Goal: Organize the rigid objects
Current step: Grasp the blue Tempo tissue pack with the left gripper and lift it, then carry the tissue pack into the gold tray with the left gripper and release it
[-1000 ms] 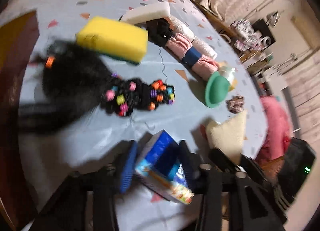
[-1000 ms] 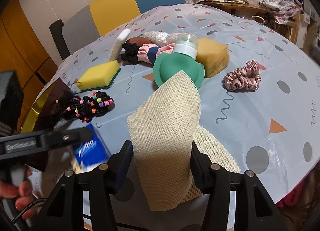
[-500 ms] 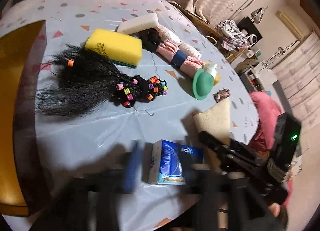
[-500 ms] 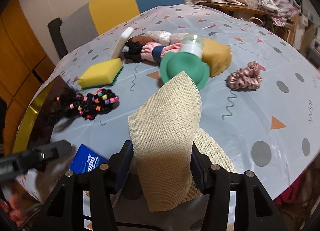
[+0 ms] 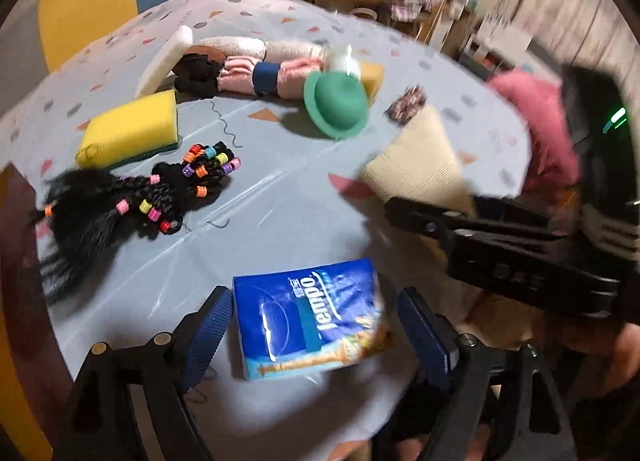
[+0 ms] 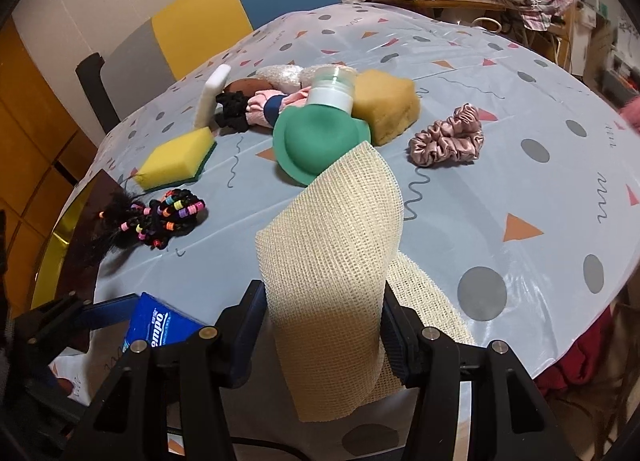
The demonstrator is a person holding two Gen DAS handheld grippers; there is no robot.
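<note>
While lying under a pale blue plastic cloth printed with grey dots, orange and pink triangles and squiggles, round table (image 6: 500,165) filling both views — chair (image 6: 248,9) with grey, yellow and blue back panels standing at far edge, beige curtains and cluttered shelving behind, wooden panelling at left.

Sitting on cloth at near edge: blue Tempo tissue pack (image 5: 312,337), soft plastic wrap, white lettering, printed picture along its lower end, lying flat. Resting between fingers of left gripper (image 5: 316,325), jaws having just been opening and now standing clear of pack on both sides, blue pads not pressing it.

Clamping a cream woven mesh cloth (image 6: 336,277) in right gripper (image 6: 320,325) — cloth arching up and forward between pads, tail draping onto table.

Lying further out: yellow sponge (image 6: 176,161) with green underside, black hairpiece (image 6: 160,217) with coloured beads, green hat-shaped object (image 6: 316,141) with clear cup (image 6: 334,87) behind, tan sponge (image 6: 384,101), pink satin scrunchie (image 6: 448,137), white sponge (image 6: 210,97) on edge, rolled pink and black fabrics (image 6: 260,105).
</note>
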